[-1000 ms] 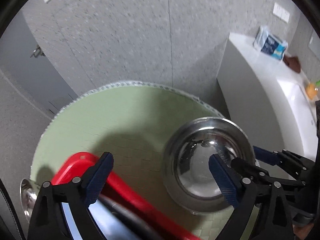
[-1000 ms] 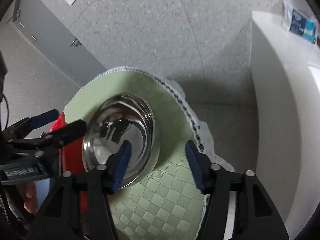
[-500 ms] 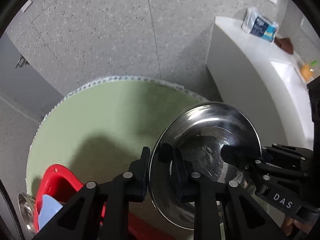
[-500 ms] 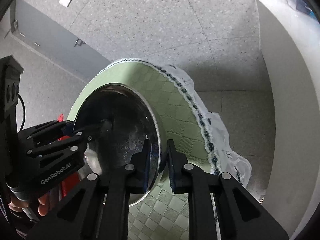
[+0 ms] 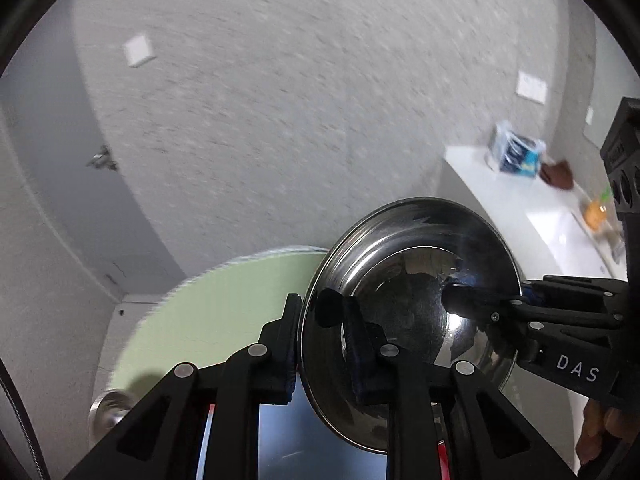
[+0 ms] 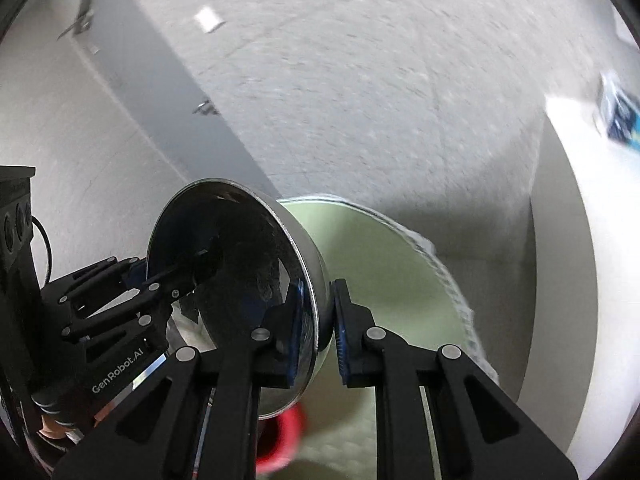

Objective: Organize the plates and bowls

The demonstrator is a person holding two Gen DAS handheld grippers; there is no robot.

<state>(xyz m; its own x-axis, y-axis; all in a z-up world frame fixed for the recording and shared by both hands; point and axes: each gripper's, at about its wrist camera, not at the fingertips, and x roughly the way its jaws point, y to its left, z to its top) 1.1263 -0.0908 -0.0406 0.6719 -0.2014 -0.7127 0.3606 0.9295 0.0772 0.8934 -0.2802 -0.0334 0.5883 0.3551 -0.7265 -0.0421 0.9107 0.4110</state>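
Observation:
A shiny steel bowl [image 5: 412, 296] is held in the air between both grippers, above the round green table [image 5: 216, 312]. My left gripper [image 5: 320, 344] is shut on the bowl's left rim. My right gripper [image 6: 318, 320] is shut on the opposite rim of the bowl [image 6: 240, 272]; it also shows in the left wrist view [image 5: 492, 300]. In the right wrist view the left gripper [image 6: 160, 276] reaches in from the left. A red basket [image 6: 280, 436] with a blue plate [image 5: 280, 436] lies below the bowl.
A small steel bowl [image 5: 110, 408] sits at the table's left edge [image 6: 400, 280]. A white counter [image 5: 532, 216] with a blue packet [image 5: 516, 156] stands at the right. A grey speckled wall and a grey door are behind.
Both grippers have lifted the steel bowl up off the table; the views have tilted upward and the table now lies lower. One second ago both grippers were open around the bowl.

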